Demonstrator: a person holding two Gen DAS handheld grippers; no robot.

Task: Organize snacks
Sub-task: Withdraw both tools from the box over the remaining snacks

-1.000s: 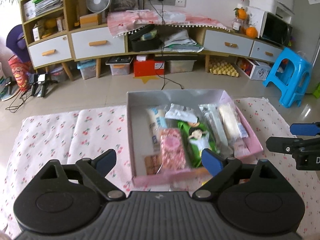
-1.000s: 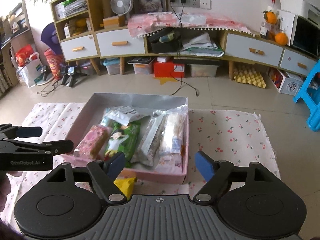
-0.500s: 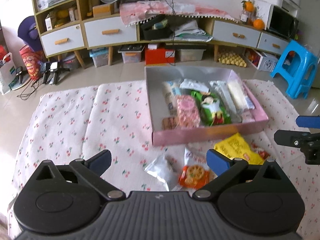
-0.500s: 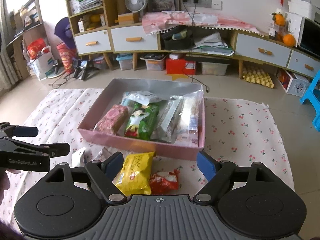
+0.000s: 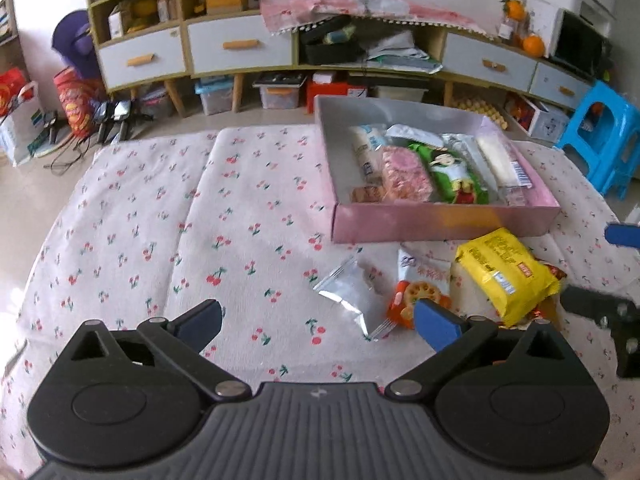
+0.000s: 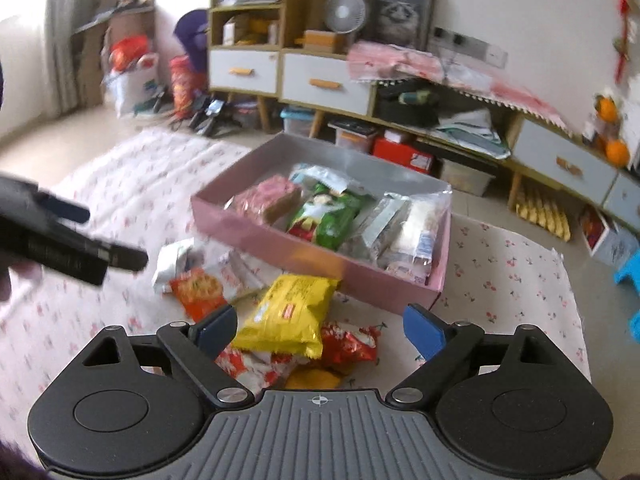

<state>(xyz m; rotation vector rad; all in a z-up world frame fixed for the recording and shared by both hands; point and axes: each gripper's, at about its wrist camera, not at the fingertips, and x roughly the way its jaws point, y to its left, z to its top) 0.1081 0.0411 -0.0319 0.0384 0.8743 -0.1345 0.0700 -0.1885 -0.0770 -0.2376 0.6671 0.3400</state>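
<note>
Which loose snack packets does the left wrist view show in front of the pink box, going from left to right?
silver packet → orange cracker packet → yellow packet

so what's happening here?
A person with two handheld grippers is sorting snacks into a pink box on a cherry-print cloth. The left gripper and right gripper are empty, jaws just opening. A yellow packet, silver packet and others lie loose outside.
</note>
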